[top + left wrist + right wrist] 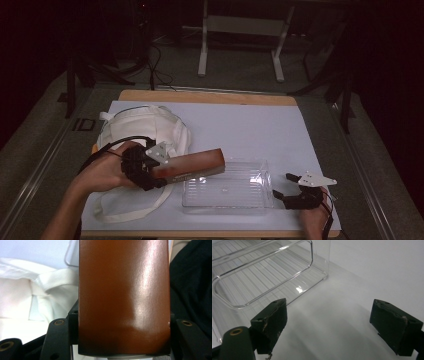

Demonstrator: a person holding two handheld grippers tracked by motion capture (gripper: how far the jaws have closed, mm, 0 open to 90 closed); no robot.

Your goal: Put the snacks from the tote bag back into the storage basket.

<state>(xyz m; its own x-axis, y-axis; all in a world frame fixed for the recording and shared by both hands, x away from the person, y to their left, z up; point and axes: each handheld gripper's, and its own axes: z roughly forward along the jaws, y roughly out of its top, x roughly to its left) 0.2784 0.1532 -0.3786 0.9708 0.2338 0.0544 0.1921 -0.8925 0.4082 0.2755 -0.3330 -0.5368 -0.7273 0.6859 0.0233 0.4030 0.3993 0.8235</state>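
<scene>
The left gripper [162,172], pinching a glossy brown rectangular box [192,164], carries it over the clear plastic tray [227,204]; next, lowering inside. The right gripper [283,186] waits spread beside the tray.

You find almost no writing to read here. On the dark floor strip [82,124] just left of the surface's far left corner stands a pale mark that looks like the letters "ID", though it is too dim to be sure of. The glossy reddish-brown box [123,297] shows you a plain face with no label, and the clear plastic ribbed tray [262,272] carries no print that you can make out.
</scene>
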